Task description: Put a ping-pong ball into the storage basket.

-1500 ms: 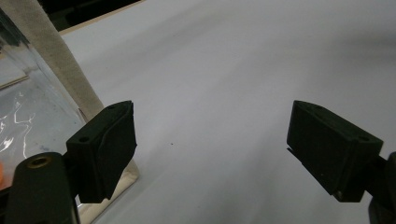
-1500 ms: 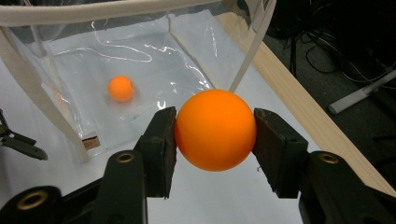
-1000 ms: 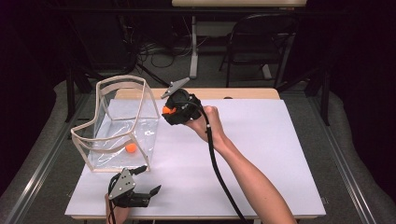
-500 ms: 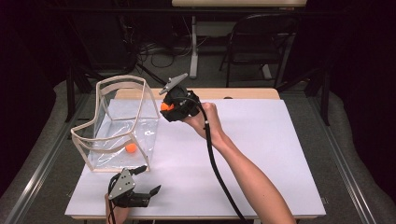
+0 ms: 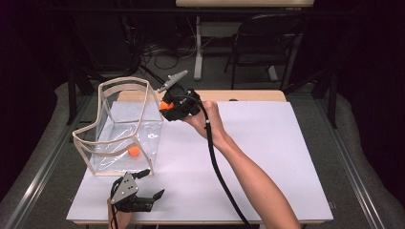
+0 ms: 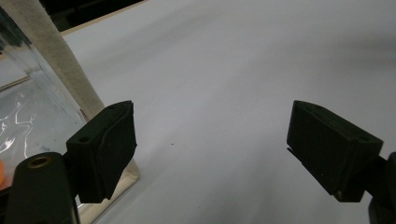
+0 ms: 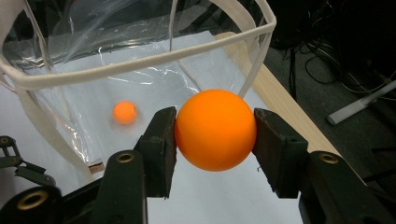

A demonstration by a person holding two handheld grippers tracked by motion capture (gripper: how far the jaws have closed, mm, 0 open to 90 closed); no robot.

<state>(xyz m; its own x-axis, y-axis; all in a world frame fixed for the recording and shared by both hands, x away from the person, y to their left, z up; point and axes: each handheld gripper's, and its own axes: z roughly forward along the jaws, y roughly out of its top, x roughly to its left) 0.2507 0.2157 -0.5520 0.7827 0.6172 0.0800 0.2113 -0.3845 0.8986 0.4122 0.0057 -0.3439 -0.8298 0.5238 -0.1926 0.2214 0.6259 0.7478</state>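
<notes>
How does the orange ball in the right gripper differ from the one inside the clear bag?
The gripped ball is clamped between the right gripper pads, raised beside the clear bag rim; the bagged ball lies loose on the bag's floor. The gripped ball is outside the bag, the other inside. Both are plain orange and round.

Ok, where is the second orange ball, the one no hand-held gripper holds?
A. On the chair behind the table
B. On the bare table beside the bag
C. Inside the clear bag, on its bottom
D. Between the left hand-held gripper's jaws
C: the small orange ball lies inside the clear bag, while the right hand-held gripper clamps the other ball near the bag's rim.
</notes>
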